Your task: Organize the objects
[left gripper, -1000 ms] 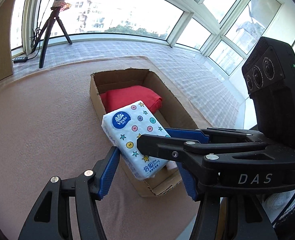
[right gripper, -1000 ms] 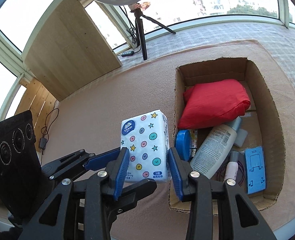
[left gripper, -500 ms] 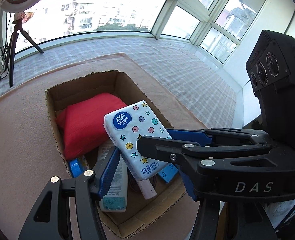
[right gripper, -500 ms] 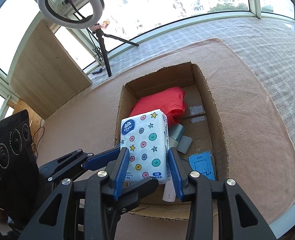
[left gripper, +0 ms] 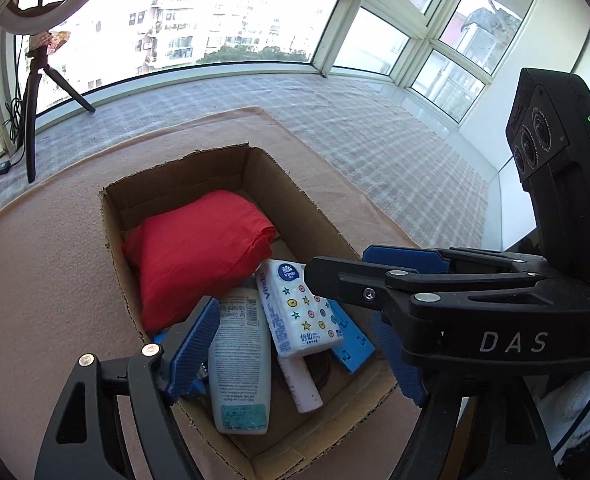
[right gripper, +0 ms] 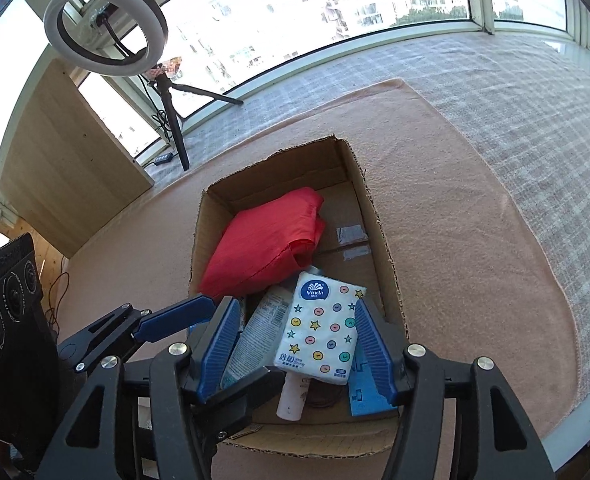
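Observation:
A white tissue pack [left gripper: 299, 312] [right gripper: 323, 332] printed with stars and dots lies tilted inside the cardboard box [left gripper: 111, 220] [right gripper: 379, 240]. It rests on a white lotion bottle [left gripper: 239, 360] [right gripper: 255, 336] and a pink tube [left gripper: 299, 380] [right gripper: 293, 396]. My left gripper [left gripper: 295, 332] and right gripper [right gripper: 295, 308] both hover over the pack. Their jaws are opening and the blue pads stand clear of the pack's sides. A red cloth bundle [left gripper: 199, 248] [right gripper: 263, 248] fills the box's far end. A blue plastic piece [left gripper: 351, 340] [right gripper: 363, 392] lies by the near right wall.
The box sits on a pink carpet [left gripper: 35, 280] over a checked grey mat [right gripper: 535, 100]. A ring light on a tripod [right gripper: 103, 28] stands at the back left by the windows. A wooden board [right gripper: 63, 160] leans at the left.
Both grippers carried the tissue pack sideways over the box while shut on it. Their jaws have now spread, and the pack has dropped onto the bottles inside.

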`<state>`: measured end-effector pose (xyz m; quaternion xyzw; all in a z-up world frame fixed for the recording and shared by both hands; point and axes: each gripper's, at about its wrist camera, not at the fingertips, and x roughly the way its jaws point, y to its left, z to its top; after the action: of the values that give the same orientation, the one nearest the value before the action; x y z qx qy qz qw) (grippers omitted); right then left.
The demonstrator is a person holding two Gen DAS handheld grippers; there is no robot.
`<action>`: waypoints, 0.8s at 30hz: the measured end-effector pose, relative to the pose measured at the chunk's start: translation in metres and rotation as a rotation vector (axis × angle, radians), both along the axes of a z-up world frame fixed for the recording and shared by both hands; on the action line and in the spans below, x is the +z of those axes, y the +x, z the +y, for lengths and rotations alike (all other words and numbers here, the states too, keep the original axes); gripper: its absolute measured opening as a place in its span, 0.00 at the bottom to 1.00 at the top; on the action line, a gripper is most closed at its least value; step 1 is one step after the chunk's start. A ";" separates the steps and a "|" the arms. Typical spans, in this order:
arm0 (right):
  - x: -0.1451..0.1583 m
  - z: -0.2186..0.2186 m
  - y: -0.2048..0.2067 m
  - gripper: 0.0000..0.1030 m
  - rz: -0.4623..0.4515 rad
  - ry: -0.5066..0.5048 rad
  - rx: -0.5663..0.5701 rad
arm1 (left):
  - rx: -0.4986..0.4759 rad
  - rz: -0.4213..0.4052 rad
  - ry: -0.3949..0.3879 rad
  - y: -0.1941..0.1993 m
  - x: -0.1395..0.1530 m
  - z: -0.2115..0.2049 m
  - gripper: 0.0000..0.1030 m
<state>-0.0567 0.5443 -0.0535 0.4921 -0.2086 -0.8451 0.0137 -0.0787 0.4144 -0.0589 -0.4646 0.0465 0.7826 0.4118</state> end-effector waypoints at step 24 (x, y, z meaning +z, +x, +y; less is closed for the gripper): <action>0.004 -0.041 0.009 0.64 0.002 0.060 -0.019 | 0.163 0.007 -0.088 0.003 0.002 -0.106 0.91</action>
<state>-0.0477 0.5033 -0.0495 0.4893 -0.1876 -0.8516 -0.0087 -0.0753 0.3084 -0.0572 -0.4818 0.0443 0.8122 0.3259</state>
